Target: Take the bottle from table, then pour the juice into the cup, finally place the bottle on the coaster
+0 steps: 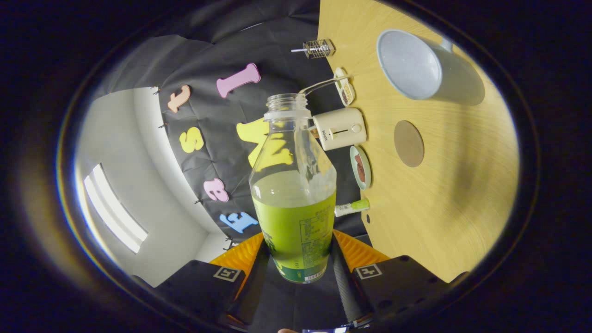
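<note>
My gripper point(298, 259) is shut on a clear plastic bottle point(293, 194), both fingers pressing on its lower body. The bottle has no cap and holds green juice up to about its middle. The whole view is rolled sideways, so the wooden table point(462, 203) stands like a wall beside the bottle, and the juice surface lies level across the bottle. A grey cup point(411, 64) with a handle stands on the table beyond the bottle's mouth, its inside showing no juice. A round brown coaster point(409, 143) lies on the table between the cup and my fingers.
Along the table's far edge sit a cream toaster point(341, 128), a small green dish point(360, 167), a green-capped tube point(352, 207), a plate with a spoon-like handle point(344, 86) and a wire whisk-like item point(318, 48). Behind them hangs the black booth wall.
</note>
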### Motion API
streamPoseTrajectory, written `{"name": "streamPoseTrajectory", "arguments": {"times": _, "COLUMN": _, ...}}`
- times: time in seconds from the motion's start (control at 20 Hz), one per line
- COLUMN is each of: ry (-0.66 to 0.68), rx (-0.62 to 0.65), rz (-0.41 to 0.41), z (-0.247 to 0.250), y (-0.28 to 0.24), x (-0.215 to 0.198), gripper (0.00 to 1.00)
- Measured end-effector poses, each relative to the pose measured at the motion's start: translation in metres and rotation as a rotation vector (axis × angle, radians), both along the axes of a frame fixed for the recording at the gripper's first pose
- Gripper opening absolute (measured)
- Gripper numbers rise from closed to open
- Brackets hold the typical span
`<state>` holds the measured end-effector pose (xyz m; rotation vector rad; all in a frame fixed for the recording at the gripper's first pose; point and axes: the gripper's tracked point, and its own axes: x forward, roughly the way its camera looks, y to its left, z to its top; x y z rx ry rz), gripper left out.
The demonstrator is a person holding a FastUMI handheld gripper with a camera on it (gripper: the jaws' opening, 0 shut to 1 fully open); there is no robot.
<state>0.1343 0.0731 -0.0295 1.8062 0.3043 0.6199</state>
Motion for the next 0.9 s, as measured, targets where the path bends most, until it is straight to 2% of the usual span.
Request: {"name": "streamPoseTrajectory", "arguments": {"times": 0.9, "ry": -0.033, "rx": 0.046, "rz": -0.032, "z": 0.012, "y": -0.006, "x": 0.003, "gripper": 0.75}}
